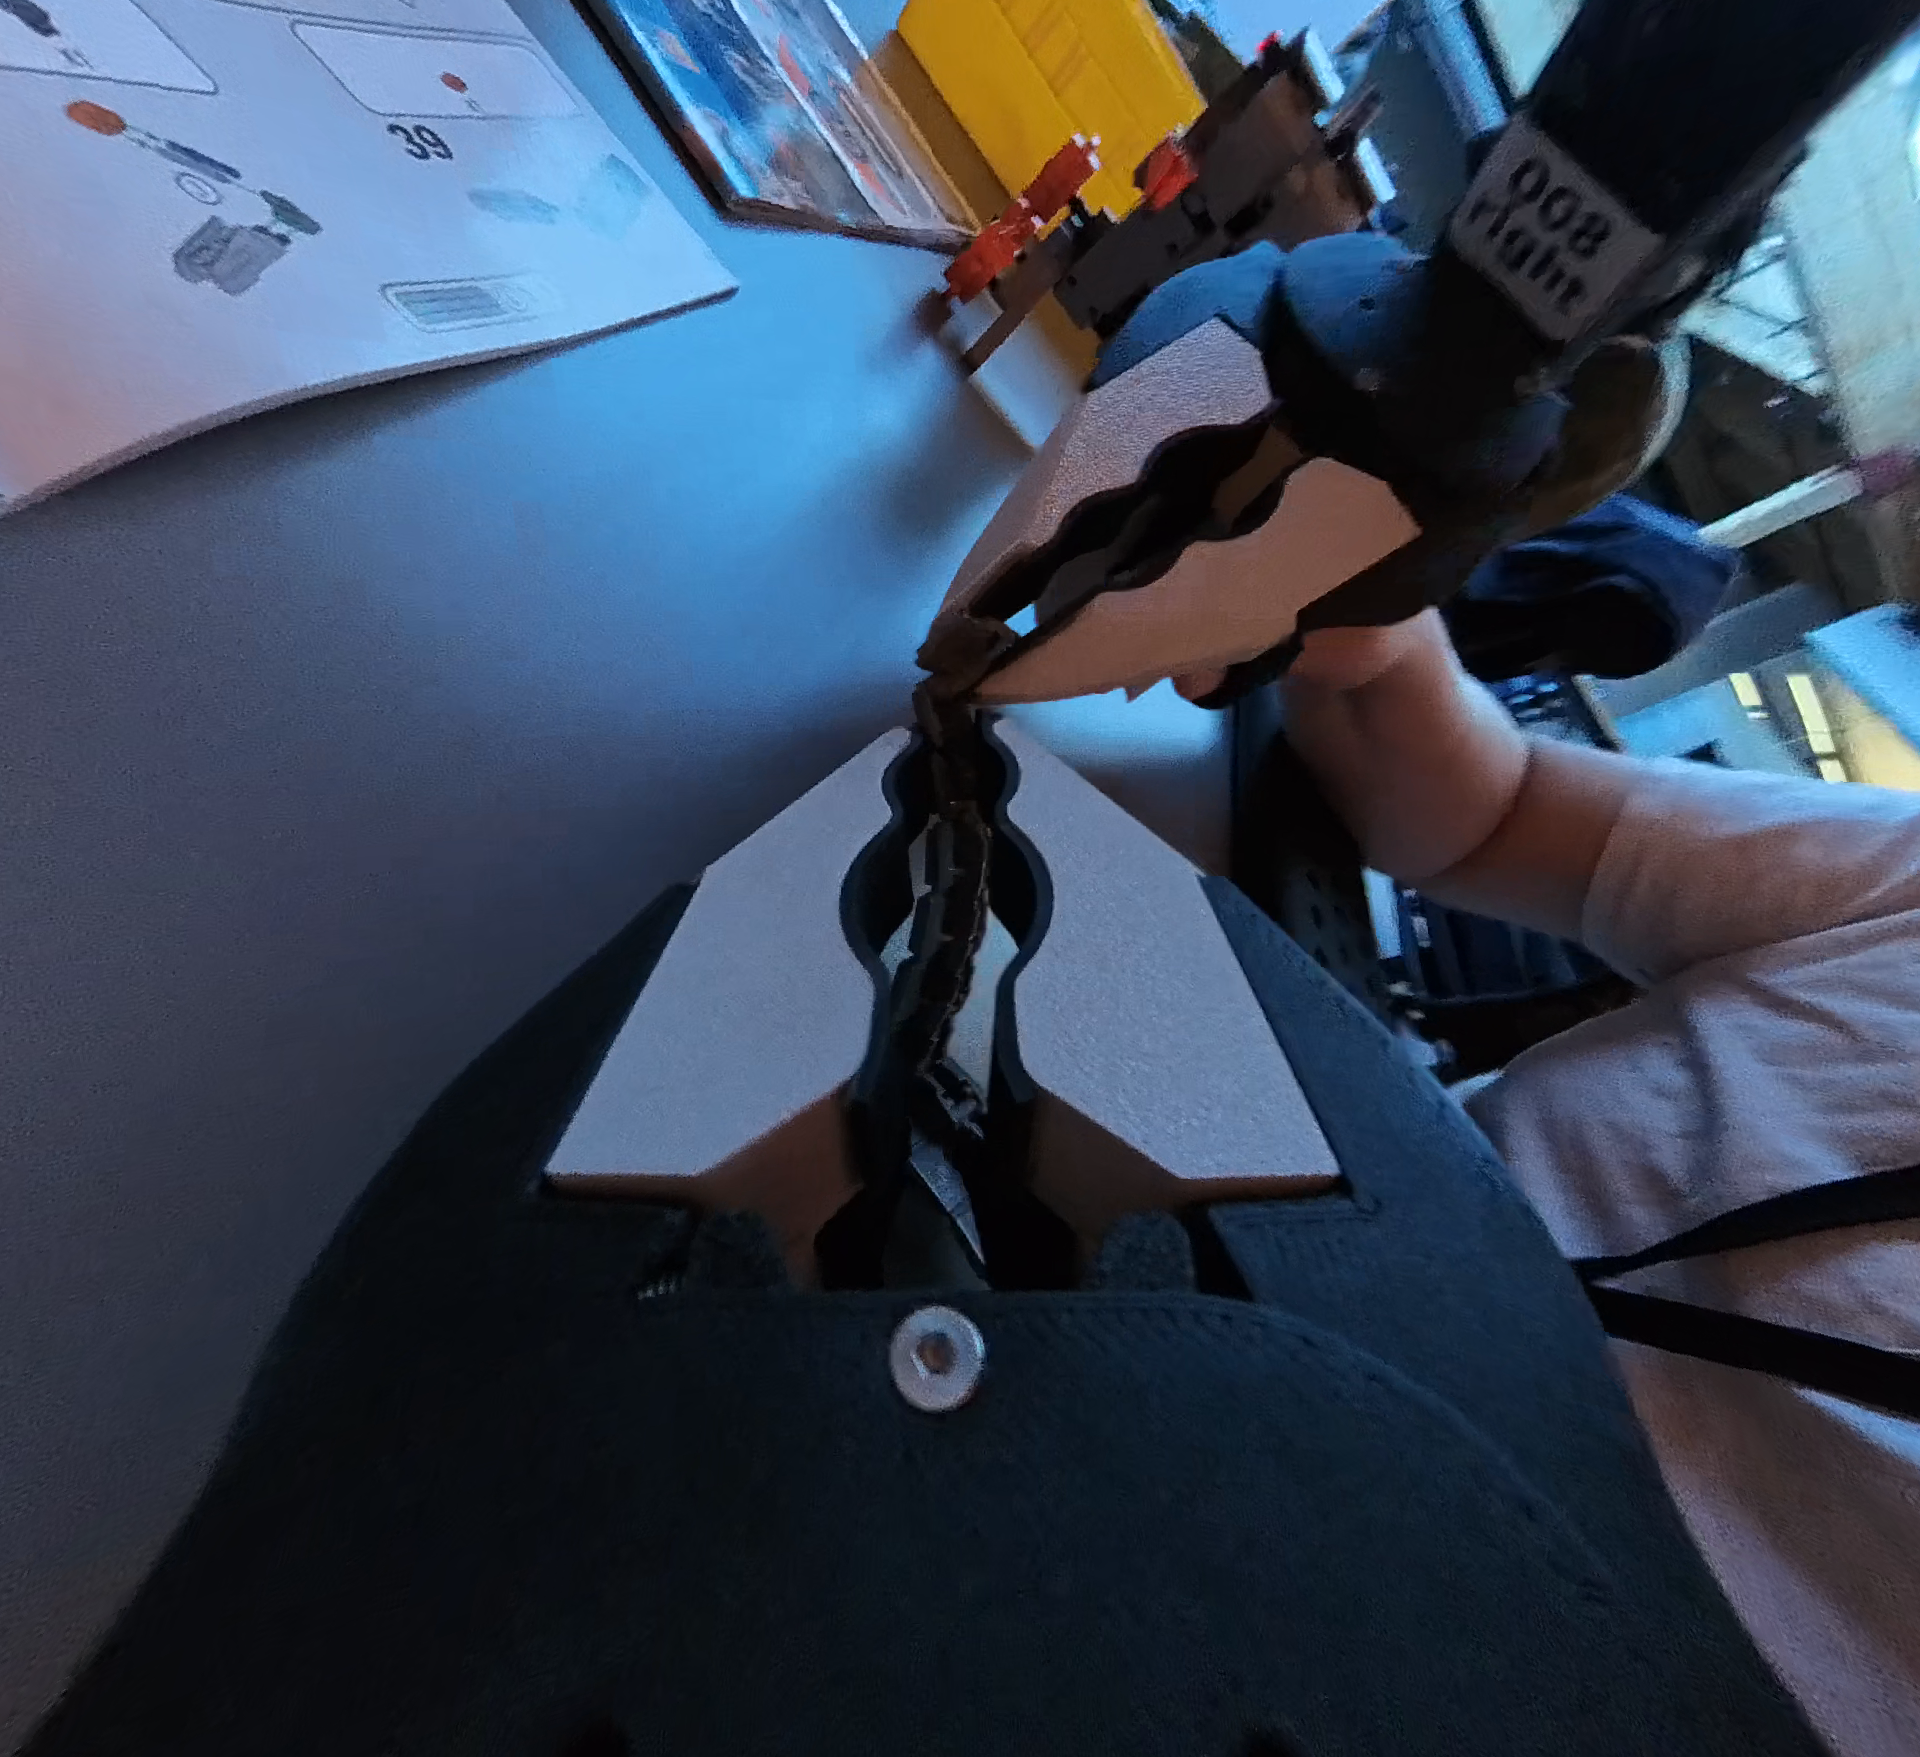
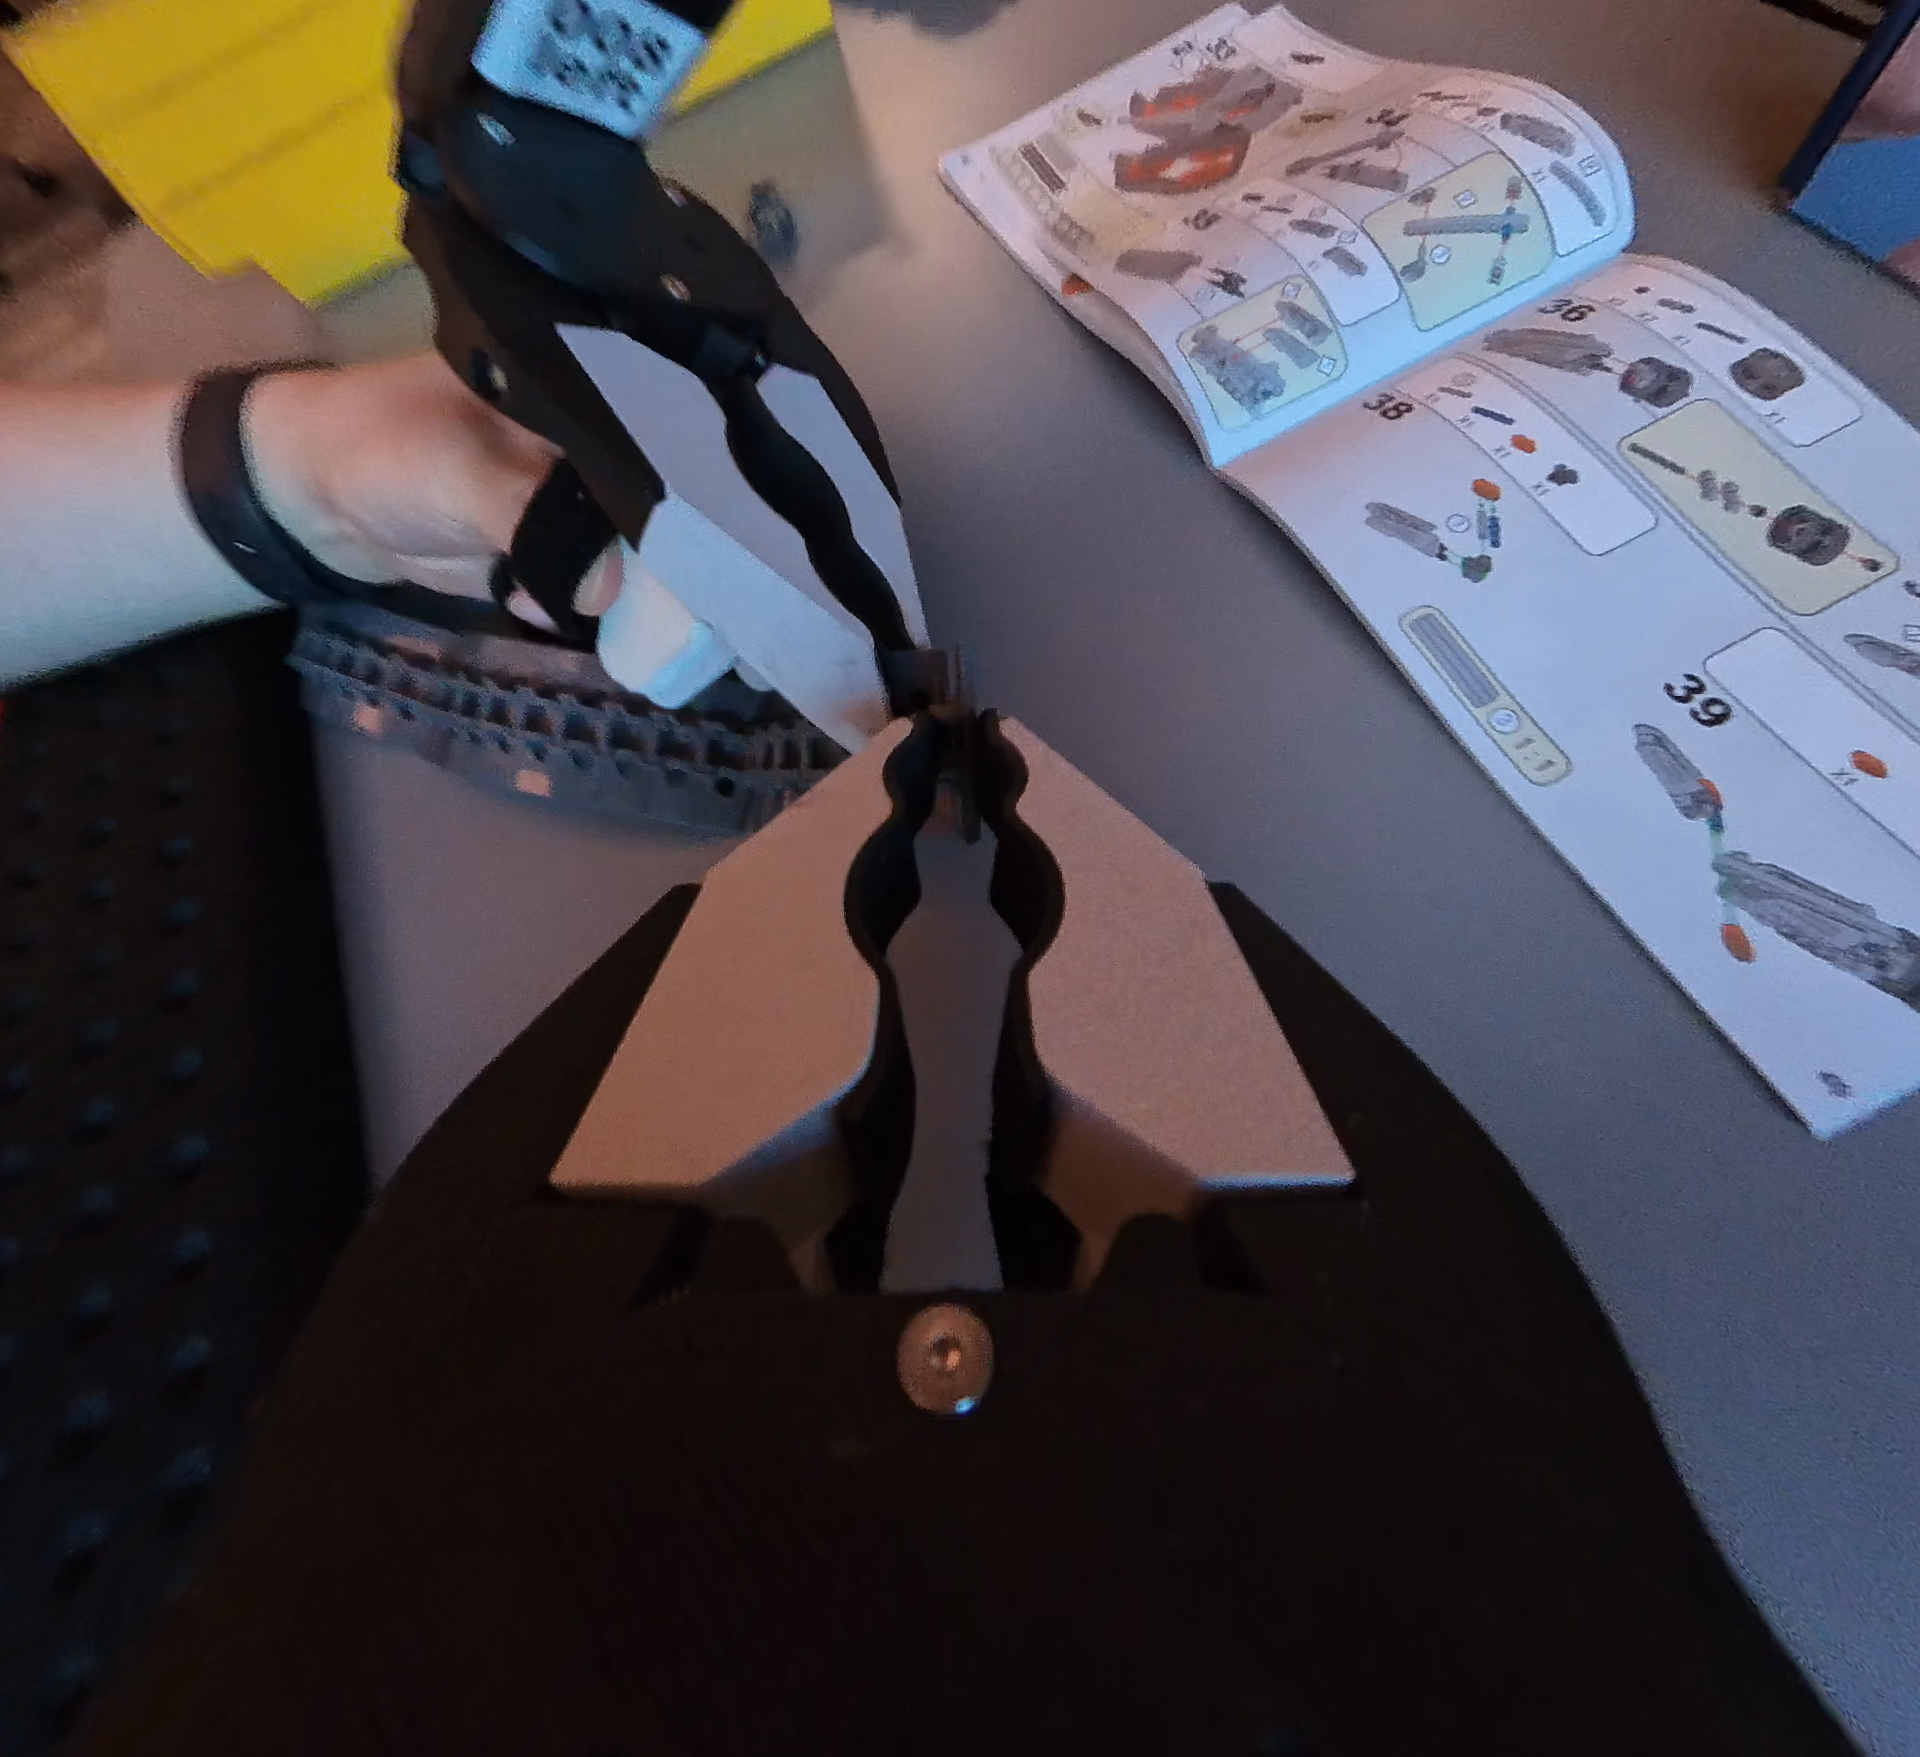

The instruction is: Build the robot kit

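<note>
My left gripper is shut on a dark chain of small linked pieces that runs back between its fingers. My right gripper comes in from the upper right, and its tips meet the front end of the chain. In the right wrist view my right gripper is shut on a small dark piece at its tips. My left gripper comes down from the upper left and touches it tip to tip. Both are held a little above the grey table. A person's hand holds the left gripper.
An open instruction booklet lies on the table to the right. A yellow box and a part-built dark model with red pieces stand beyond. A long grey toothed piece and a black studded plate lie at the left. Less than 4 cm separates the two grippers' tips.
</note>
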